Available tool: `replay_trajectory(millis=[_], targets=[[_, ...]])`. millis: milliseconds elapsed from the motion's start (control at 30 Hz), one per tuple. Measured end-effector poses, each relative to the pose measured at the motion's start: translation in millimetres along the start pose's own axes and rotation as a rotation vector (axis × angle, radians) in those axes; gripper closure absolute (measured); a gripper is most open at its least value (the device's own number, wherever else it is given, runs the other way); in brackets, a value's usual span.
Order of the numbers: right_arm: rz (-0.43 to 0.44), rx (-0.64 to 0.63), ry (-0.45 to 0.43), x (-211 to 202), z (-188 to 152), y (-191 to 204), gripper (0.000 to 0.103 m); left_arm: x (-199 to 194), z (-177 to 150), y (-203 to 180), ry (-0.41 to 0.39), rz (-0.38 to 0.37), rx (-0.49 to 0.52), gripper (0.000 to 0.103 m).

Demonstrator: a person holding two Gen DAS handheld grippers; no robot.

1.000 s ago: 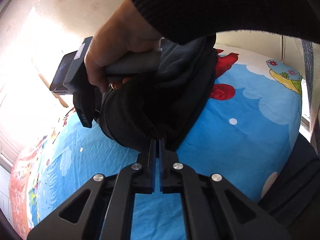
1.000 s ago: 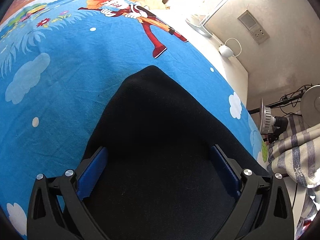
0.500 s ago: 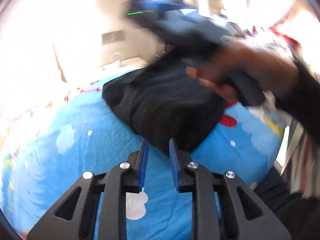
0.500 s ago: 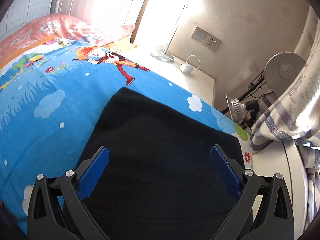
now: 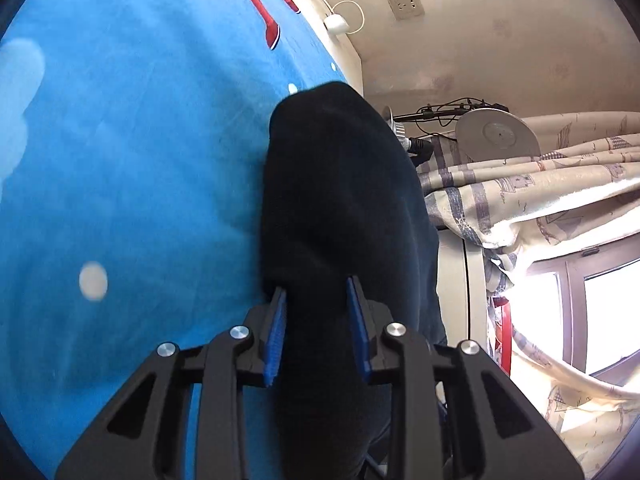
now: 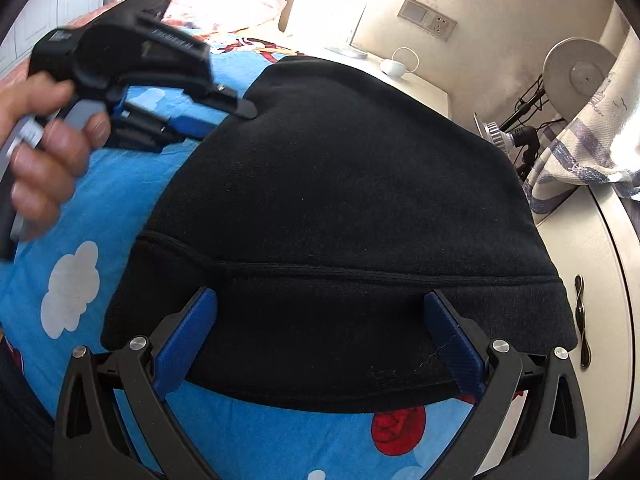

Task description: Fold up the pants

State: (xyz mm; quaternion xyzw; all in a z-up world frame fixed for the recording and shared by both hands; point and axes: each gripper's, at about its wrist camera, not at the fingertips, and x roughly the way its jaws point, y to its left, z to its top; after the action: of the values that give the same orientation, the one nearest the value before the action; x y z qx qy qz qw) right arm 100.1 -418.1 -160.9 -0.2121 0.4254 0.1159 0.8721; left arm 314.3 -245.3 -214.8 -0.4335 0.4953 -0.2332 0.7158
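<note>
**Pants, black, folded, on bed**

Pants [image 6: 340, 216]: compact bundle on the blue cartoon bedsheet [image 5: 132, 184], at the bed's edge nearest a white cabinet [image 6: 592, 264].
Left gripper [image 5: 316, 332]: jaws narrow, just been opening, fabric between the pads.
Right gripper [image 6: 320, 340]: jaws wide, straddling the hem.
Surrounds: patterned curtain [image 5: 532, 196], round lamp [image 6: 580, 72], wall socket [image 6: 428, 20].
Open sheet lies left of the bundle.

Black pants [image 6: 340, 208], folded, on bed
</note>
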Motion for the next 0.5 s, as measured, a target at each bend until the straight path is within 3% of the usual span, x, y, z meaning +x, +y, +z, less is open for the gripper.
replay_trajectory(millis=[67, 167, 200, 233, 267, 333, 433, 500], targets=[[0.005, 0.015, -0.001, 0.7, 0.1, -0.8, 0.004, 3.1, 20.1, -3.2, 0.0, 0.031, 0.007, 0.075], [0.013, 0.026, -0.007, -1.3, -3.1, -1.0, 0.004, -2.6, 15.8, -10.5, -0.025, 0.076, 0.032, 0.071], [0.014, 0.03, -0.014, -2.0, -5.2, -0.7, 0.004, -10.4, 10.8, -10.2, -0.069, 0.084, 0.036, 0.056], [0.013, 0.034, -0.019, -2.4, -6.5, -0.4, 0.004, -22.1, 7.0, -9.0, -0.144, 0.114, 0.039, 0.05], [0.013, 0.036, -0.022, -2.9, -6.8, -0.2, 0.004, -35.0, 4.3, -7.1, -0.204, 0.145, 0.037, 0.048], [0.02, 0.051, -0.038, -5.0, -7.9, -0.8, 0.004, -55.5, -1.2, -12.3, -0.276, 0.126, 0.051, 0.048], [0.061, 0.099, -0.094, -16.1, -10.5, -13.5, 0.005, -66.0, -19.3, -52.5, -0.325, 0.106, 0.215, 0.036], [0.052, 0.16, -0.174, -38.7, -12.1, -31.8, 0.007, -57.7, -33.8, -85.7, -0.332, 0.139, 0.374, 0.035]])
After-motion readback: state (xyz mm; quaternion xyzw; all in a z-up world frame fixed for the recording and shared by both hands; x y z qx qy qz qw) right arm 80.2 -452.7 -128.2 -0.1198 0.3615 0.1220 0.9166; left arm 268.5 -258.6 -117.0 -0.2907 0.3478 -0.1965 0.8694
